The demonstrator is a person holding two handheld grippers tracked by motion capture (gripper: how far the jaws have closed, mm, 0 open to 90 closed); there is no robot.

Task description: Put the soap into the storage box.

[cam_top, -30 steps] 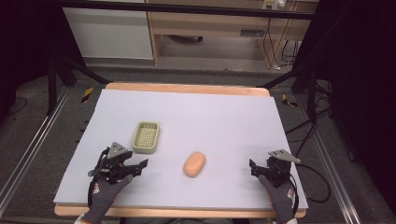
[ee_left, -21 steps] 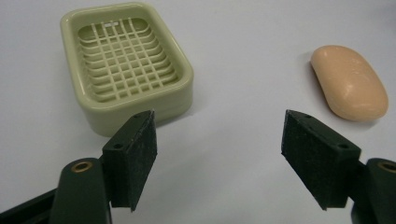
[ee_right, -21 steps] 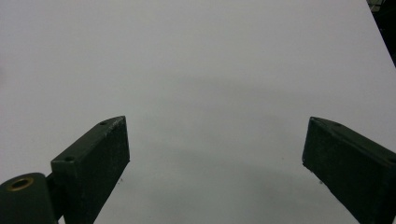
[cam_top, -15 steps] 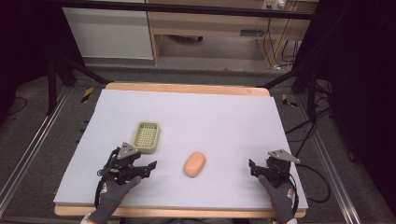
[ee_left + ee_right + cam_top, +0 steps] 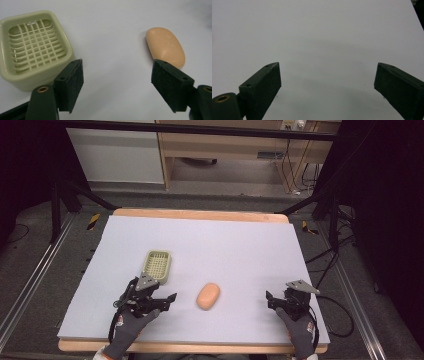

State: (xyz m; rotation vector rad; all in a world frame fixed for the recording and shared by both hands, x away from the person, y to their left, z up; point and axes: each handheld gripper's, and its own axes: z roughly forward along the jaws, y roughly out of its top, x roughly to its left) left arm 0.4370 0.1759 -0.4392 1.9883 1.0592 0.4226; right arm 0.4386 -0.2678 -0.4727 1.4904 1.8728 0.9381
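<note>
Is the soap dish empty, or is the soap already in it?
Empty. The soap dish shows only its bare grid, and the soap lies on the table beside it, apart from it, ahead of the open left tool.

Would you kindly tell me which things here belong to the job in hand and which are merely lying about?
In the job:
- soap bar, orange, lying on the mat
- soap dish, pale green, empty
- left gripper, open, nearest both

Lying about:
- right gripper, open, idle over bare mat
- cables on the floor beside the table
</note>
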